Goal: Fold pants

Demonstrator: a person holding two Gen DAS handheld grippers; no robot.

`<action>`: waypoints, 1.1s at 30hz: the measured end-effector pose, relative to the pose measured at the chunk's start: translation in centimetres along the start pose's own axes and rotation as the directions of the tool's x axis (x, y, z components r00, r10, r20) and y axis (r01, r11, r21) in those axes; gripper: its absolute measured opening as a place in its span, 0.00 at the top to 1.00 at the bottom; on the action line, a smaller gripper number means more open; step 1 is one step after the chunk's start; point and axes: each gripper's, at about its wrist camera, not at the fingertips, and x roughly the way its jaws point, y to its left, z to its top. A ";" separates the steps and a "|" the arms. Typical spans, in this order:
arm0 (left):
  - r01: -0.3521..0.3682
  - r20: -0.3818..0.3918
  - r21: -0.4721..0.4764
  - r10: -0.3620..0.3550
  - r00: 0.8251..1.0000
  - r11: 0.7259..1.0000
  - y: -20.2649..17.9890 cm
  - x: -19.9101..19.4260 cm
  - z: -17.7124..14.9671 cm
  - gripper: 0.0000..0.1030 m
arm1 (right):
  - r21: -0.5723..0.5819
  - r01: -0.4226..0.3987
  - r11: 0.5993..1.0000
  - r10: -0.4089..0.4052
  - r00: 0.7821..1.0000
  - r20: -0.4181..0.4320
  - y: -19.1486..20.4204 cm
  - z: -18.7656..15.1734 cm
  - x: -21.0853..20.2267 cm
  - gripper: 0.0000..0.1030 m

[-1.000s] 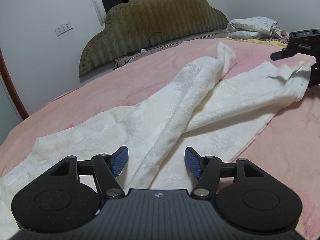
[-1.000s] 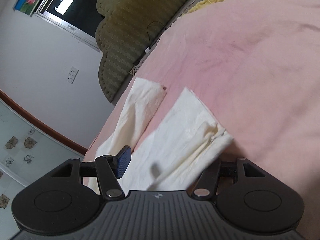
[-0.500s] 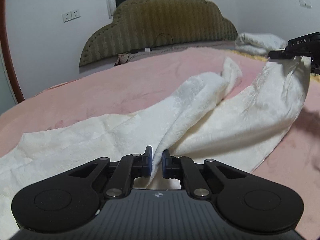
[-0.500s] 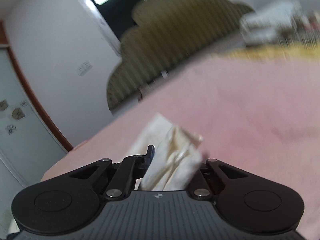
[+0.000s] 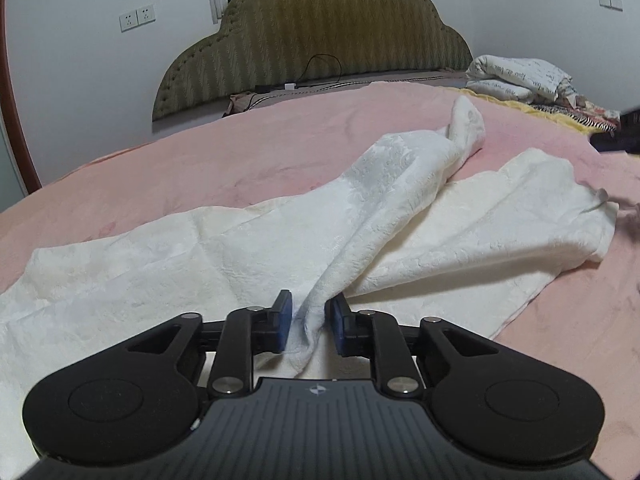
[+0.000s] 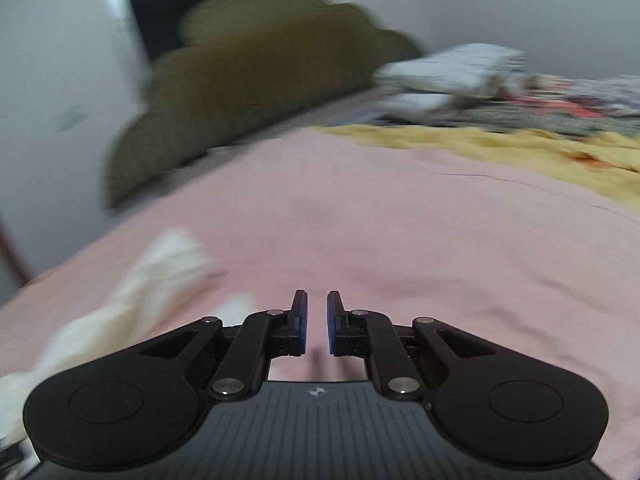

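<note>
Pants: one pair, two legs, on one pink bed.

You had a pink blanket spread over the bed, reaching up toward the head edge. Behind that edge stood an olive-green scalloped headboard against the white wall. A black cable looped in front of the headboard and ran to a small white plug block at the head edge. A double wall socket sat to the left of the headboard, and a light switch high on the right. Near the far right corner lay a folded white quilt, with a yellow blanket just in front of it.
</note>
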 end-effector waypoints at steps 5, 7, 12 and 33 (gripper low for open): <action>0.008 -0.013 -0.042 -0.008 1.000 0.999 0.8 0.3 -0.1 0.60 | 0.105 -0.406 0.908 0.419 0.869 -0.264 3.5 -1.6 3.0 0.89; 0.015 -0.021 -0.079 -0.017 1.000 0.997 1.4 0.5 -0.1 0.49 | 0.065 -0.375 0.925 0.373 0.859 -0.351 4.2 -2.6 5.0 0.89; 0.027 -0.024 -0.118 -0.030 0.999 0.993 2.2 0.4 -0.2 0.35 | -0.089 -0.038 0.995 0.019 0.980 -0.198 3.1 -1.6 6.2 0.89; 0.065 -0.018 0.072 -0.064 0.998 0.995 1.0 -4.6 -3.7 0.23 | -0.718 -0.335 0.610 0.174 0.941 -0.291 17.1 -12.8 -3.4 0.00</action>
